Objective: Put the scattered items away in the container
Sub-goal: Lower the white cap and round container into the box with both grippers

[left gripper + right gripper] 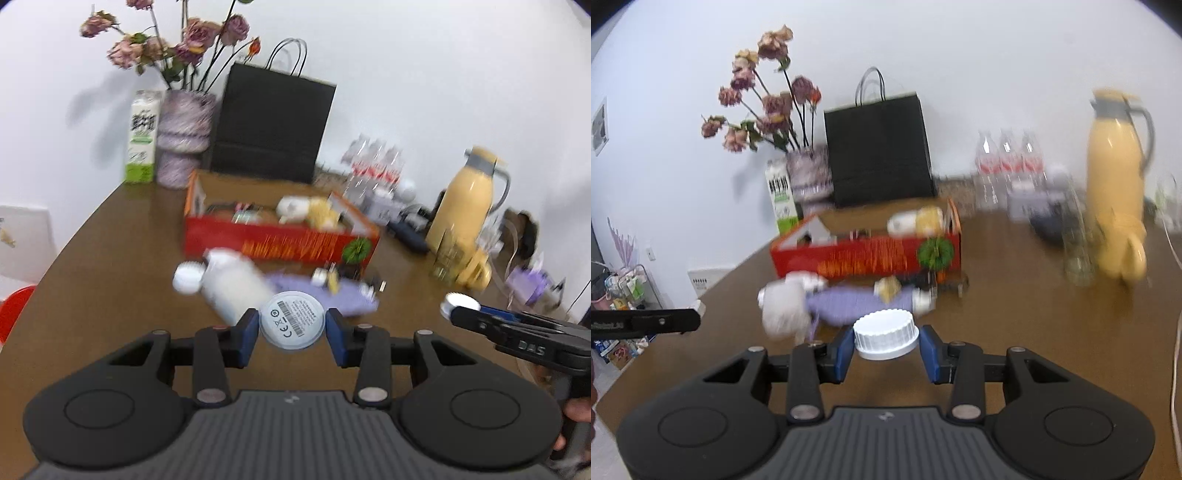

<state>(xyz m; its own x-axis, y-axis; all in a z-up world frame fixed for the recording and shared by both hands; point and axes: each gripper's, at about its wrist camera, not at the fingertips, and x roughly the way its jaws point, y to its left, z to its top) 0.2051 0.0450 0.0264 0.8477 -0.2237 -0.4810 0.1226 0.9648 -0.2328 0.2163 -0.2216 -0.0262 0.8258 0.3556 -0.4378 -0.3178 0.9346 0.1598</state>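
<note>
My left gripper point(291, 326) is shut on a round white puck point(291, 318) whose labelled face points at the camera, held above the brown table point(110, 288). My right gripper point(886, 341) is shut on a white ribbed cap point(885, 332); from the left wrist it shows at the right edge as the right gripper point(461, 308). Ahead stands the open red box point(280, 242) point(864, 254) with several small items inside. In front of the box lie a white bottle point(229, 284) point(783, 310) and a purple pouch point(332, 295) point(849, 304). Both views are blurred.
Behind the box stand a black paper bag point(269, 129), a vase of dried roses point(184, 136) and a milk carton point(142, 136). To the right are water bottles point(1008, 166), a yellow jug point(1115, 162), a yellow mug point(1126, 258) and a glass point(1078, 254).
</note>
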